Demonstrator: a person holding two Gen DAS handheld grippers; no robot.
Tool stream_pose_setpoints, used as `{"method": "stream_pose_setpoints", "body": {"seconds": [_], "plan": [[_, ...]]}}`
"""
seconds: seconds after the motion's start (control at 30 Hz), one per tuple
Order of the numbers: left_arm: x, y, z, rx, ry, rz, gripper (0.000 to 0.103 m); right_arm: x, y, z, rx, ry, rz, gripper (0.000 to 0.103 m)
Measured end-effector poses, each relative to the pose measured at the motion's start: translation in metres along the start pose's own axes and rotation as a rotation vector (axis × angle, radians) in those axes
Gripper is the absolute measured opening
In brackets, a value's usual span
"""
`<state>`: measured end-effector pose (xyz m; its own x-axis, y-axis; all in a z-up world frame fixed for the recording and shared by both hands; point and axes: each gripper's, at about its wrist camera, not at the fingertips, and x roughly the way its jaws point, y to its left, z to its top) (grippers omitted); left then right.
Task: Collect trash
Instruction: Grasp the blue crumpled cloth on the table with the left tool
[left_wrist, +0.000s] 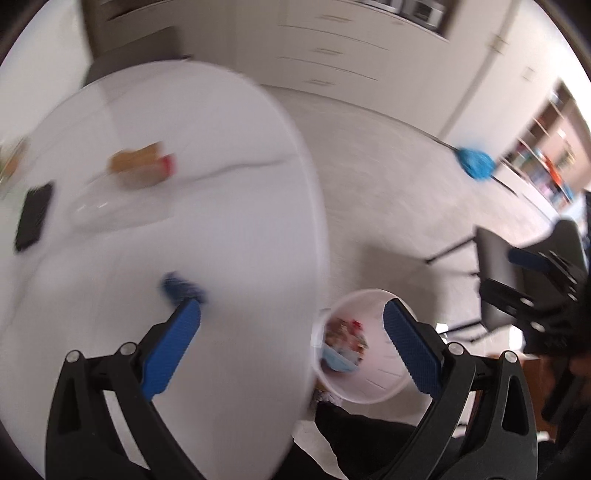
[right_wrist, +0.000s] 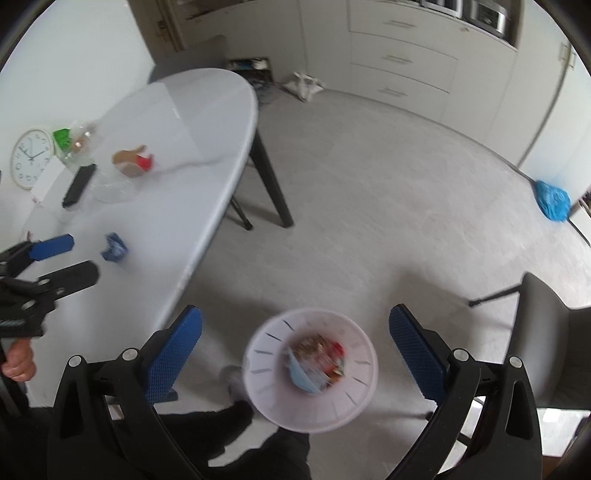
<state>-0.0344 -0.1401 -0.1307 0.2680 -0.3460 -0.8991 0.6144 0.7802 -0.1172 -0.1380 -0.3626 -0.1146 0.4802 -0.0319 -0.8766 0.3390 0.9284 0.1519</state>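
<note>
A white slotted waste bin (right_wrist: 258, 354) stands upright on the floor beside the worktop, holding colourful wrappers and a pale blue mask (right_wrist: 301, 376). A crumpled blue wrapper (right_wrist: 114, 248) lies on the worktop near its edge

Grey floor (right_wrist: 369, 184), white table (right_wrist: 192, 110), cream drawers (right_wrist: 402, 59), grey chair (right_wrist: 546, 332).

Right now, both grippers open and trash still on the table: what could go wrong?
1. The crumpled blue wrapper lies near the table edge; a clumsy grab by the left gripper could knock it to the floor rather than into the white bin.
2. The black remote-like device and wall clock sit among the litter and might be binned by mistake.
3. The clear plastic wrap is hard to see and easily missed.
</note>
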Motion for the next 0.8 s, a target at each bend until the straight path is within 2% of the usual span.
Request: {"method": "stream_pose_setpoints", "body": {"seconds": [0.17, 0.4, 0.5, 0.57, 0.7, 0.8], "plan": [[0.017, 0.044, 0.002, -0.112, 0.009, 0.086, 0.095, 0.01, 0.033, 0.02, -0.036, -0.004, 0.038, 0.1], [0.053, 0.064, 0.004, -0.177, 0.059, 0.118, 0.09, 0.023, 0.057, 0.04, -0.067, 0.008, 0.056, 0.1], [0.068, 0.066, 0.004, -0.195, 0.085, 0.122, 0.083, 0.03, 0.062, 0.046, -0.088, 0.028, 0.063, 0.1], [0.079, 0.069, 0.003, -0.211, 0.106, 0.134, 0.072, 0.034, 0.064, 0.048, -0.102, 0.036, 0.062, 0.1], [0.094, 0.072, -0.001, -0.24, 0.147, 0.143, 0.056, 0.039, 0.067, 0.056, -0.121, 0.046, 0.072, 0.1], [0.095, 0.073, -0.002, -0.241, 0.139, 0.145, 0.045, 0.043, 0.072, 0.061, -0.14, 0.047, 0.087, 0.1]]}}
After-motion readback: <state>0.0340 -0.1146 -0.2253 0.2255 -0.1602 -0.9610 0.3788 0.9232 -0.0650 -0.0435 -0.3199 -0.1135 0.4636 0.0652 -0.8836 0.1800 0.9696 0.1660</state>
